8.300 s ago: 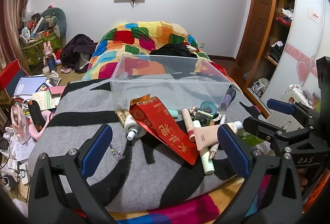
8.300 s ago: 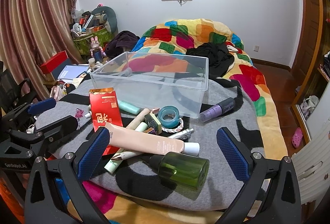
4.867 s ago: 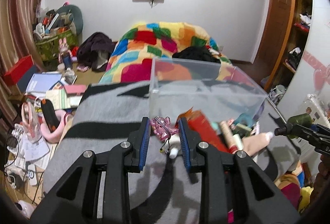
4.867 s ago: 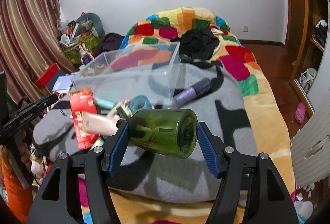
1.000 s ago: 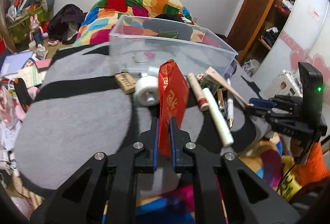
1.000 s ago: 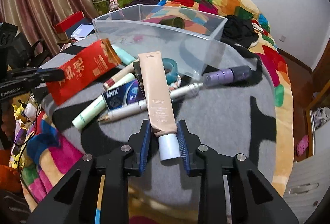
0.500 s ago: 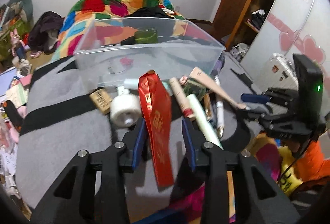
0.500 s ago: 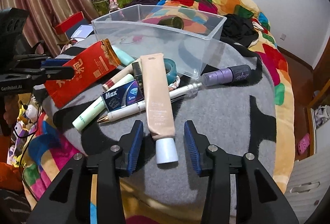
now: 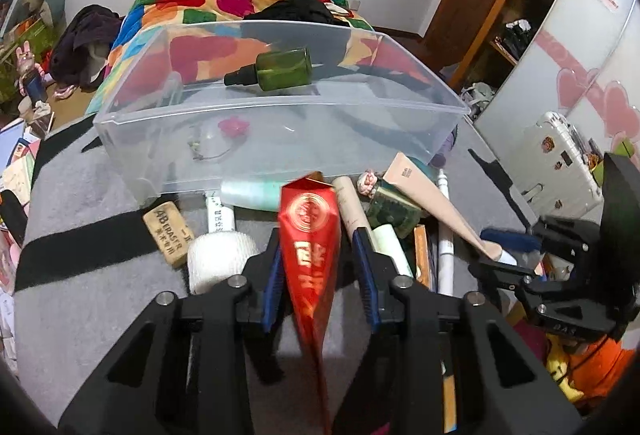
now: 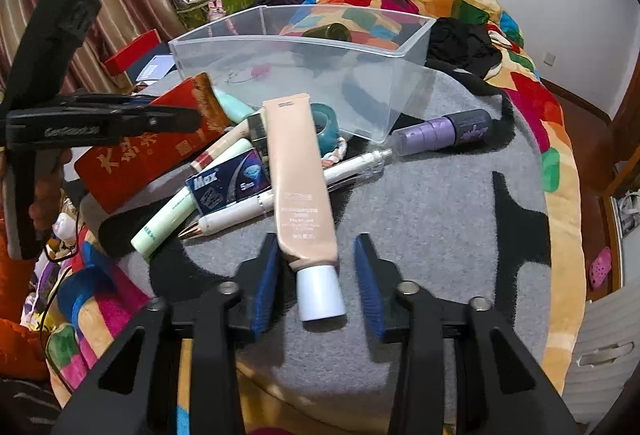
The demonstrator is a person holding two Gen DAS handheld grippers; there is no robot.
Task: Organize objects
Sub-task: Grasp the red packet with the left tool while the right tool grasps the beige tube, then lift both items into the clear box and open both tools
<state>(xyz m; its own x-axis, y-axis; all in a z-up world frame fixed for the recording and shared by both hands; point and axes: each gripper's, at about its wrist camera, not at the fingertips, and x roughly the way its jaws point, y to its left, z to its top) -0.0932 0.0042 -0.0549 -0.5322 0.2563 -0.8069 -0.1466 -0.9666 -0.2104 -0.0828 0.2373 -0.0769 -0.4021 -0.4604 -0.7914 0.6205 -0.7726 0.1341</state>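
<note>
A red envelope (image 9: 310,235) stands on edge between the pads of my left gripper (image 9: 318,259). Its jaws are closing, and a gap still shows on the right side. The same gripper (image 10: 172,121) reaches over the envelope (image 10: 152,151) in the right wrist view. A beige tube (image 10: 300,175) with a white cap lies on the grey blanket between the jaws of my right gripper (image 10: 316,255). These jaws are closing too, with gaps beside the cap. The clear plastic box (image 9: 280,101) behind the pile holds a green bottle (image 9: 280,69) and a pink charm (image 9: 233,125).
An eraser (image 9: 170,233), a white roll (image 9: 218,259), a blue packet (image 10: 230,187), a pale green tube (image 10: 172,215), pens, teal tape (image 10: 326,123) and a purple bottle (image 10: 444,129) crowd the box's front. The bed edge drops off near me. A white suitcase (image 9: 564,163) stands at the right.
My left gripper let go of the red envelope, slid forward along it toward the box and is narrowing again. The right jaws spread off the tube's cap, then narrowed slightly.
</note>
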